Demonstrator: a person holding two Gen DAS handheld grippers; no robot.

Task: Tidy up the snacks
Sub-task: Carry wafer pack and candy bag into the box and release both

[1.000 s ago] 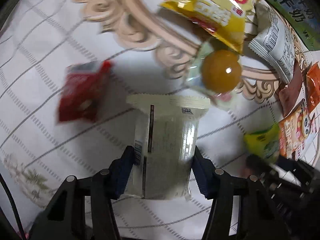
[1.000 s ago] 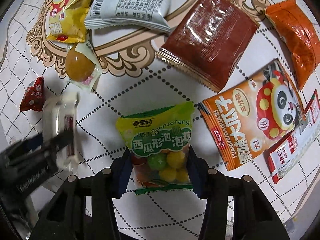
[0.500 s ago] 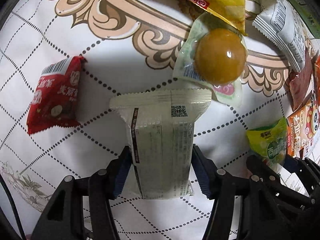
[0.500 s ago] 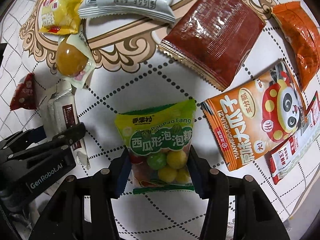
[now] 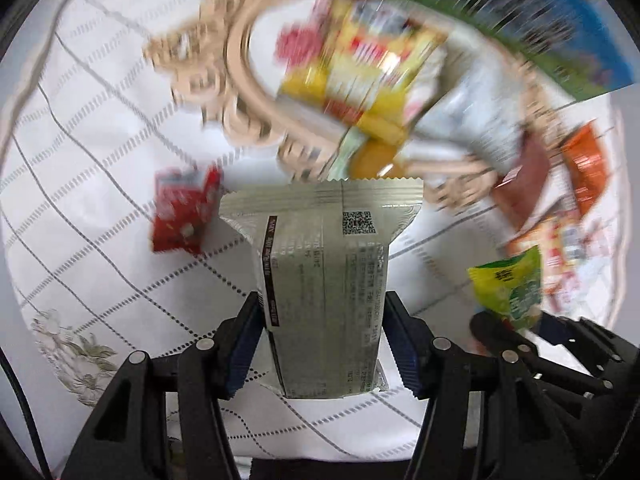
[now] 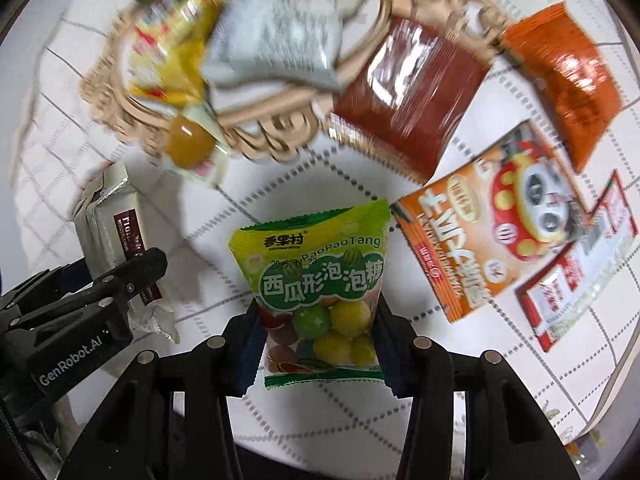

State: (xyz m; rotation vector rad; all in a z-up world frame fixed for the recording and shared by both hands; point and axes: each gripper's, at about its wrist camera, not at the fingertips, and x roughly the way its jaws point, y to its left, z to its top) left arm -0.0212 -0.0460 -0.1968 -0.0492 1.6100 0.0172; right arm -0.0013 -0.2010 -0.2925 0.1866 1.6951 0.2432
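Observation:
My left gripper is shut on a pale grey-green snack pack and holds it above the tablecloth. This pack and the left gripper also show at the left of the right wrist view. My right gripper is shut on a green bubble-gum bag with coloured balls inside; the bag also shows at the right of the left wrist view. Both packs stick out forward from between the fingers.
On the white patterned tablecloth lie a small red packet, a yellow bag, an egg-like snack, a grey pack, a brown pack, an orange pack and a panda seed bag.
Both grippers have lifted with their packs, and the table's snacks look smaller and blurred. The grips have not changed.

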